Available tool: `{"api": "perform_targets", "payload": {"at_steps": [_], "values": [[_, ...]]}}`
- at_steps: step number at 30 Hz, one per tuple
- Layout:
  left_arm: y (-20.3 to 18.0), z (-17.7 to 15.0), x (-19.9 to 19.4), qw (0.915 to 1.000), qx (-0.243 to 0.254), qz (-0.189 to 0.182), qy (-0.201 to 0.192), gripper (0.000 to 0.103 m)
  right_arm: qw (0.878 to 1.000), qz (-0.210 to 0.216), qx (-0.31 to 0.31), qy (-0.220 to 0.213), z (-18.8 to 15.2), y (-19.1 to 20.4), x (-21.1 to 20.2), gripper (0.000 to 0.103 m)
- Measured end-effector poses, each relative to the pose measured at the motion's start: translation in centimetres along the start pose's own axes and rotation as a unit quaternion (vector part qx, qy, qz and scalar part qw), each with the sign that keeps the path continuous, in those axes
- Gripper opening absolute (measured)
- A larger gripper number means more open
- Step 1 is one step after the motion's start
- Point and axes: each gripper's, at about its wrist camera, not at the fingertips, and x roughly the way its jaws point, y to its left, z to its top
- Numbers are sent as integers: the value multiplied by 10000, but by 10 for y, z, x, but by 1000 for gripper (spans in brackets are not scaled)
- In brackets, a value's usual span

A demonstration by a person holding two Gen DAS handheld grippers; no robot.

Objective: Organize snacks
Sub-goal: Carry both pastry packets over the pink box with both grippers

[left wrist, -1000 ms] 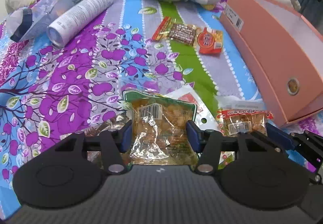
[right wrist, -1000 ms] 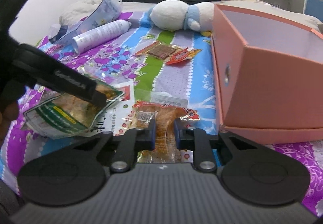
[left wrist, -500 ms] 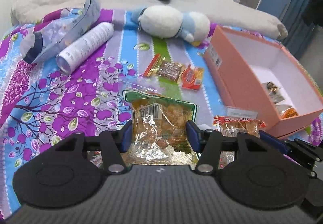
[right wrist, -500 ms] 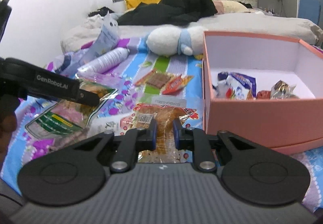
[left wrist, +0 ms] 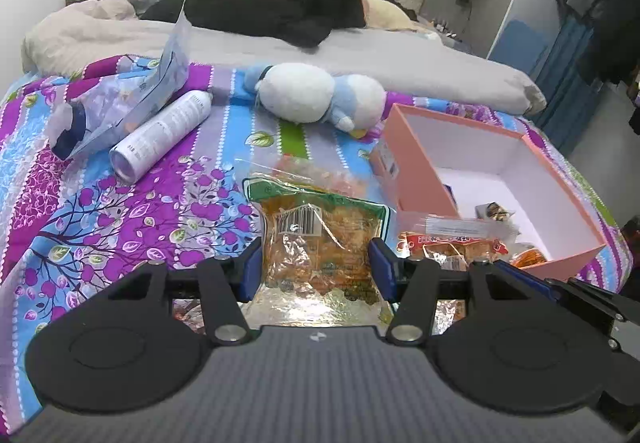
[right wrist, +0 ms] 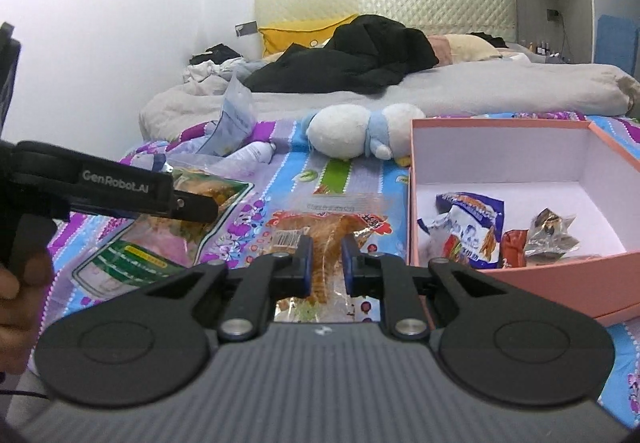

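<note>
The lower part of each view is filled by the black gripper body, hiding the bedspread (left wrist: 120,211) beneath; print on the snack wrappers is too blurred to read. The left gripper (left wrist: 318,267) is clenched on a green-edged snack bag (left wrist: 320,239), its blue pads pressing the bag's two sides with the jaws fairly wide; the bag's lower end is cut off behind the gripper. The right gripper (right wrist: 325,263) grips a red-printed snack packet (right wrist: 326,227) with jaws close together. Ahead and right of both grippers stands a pink box (right wrist: 520,283), open on top, with several wrapped snacks (right wrist: 468,231) inside. Beyond the grippers lie a white plush toy (left wrist: 316,93) and a spray can (left wrist: 160,135).
</note>
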Motion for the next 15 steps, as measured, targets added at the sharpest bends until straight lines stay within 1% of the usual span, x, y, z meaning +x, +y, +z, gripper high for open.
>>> {"api": "perform_targets", "payload": {"at_steps": [4,9,12,15], "values": [[-7,2,-11,9999,-26,-134,-47,60,10000,-74,26,-40,7,-5,-13,16],[-22,3,-18,9993,-19,-360,-73,60,9997,-212,18,-97,15,-13,-32,11],[-35,2,-17,9986,41,-514,-73,60,9994,-333,-21,-101,14,-20,-40,10],[-45,3,-13,9979,47,-651,-49,60,9990,-439,77,-89,13,-31,-45,9]]}}
